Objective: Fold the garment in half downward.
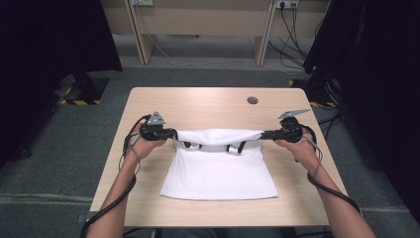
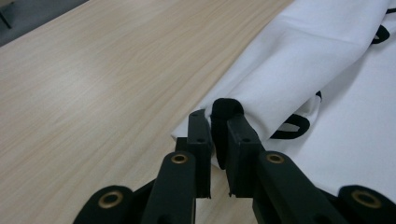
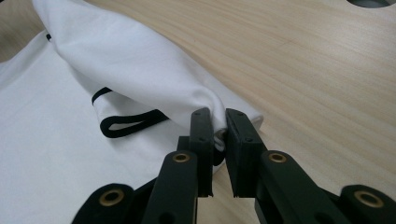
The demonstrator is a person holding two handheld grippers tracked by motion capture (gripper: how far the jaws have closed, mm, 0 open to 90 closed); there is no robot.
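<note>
A white garment with black trim [image 1: 218, 168] lies on the wooden table [image 1: 198, 101], its far part folded back toward the person. My left gripper [image 1: 173, 133] is shut on the fold's left corner, where the black-trimmed cloth [image 2: 223, 112] sits pinched between the jaws. At the right corner my right gripper [image 1: 264, 134] is shut on the white cloth [image 3: 205, 100]. Both grippers hold the folded edge stretched between them, low over the table. Black loops of trim [image 3: 130, 122] peek out under the fold.
A round cable hole [image 1: 252, 100] sits in the table's far right part. Bare wood lies beyond the garment and along both sides. Dark curtains and stand bases flank the table on the grey floor; a wooden desk stands behind.
</note>
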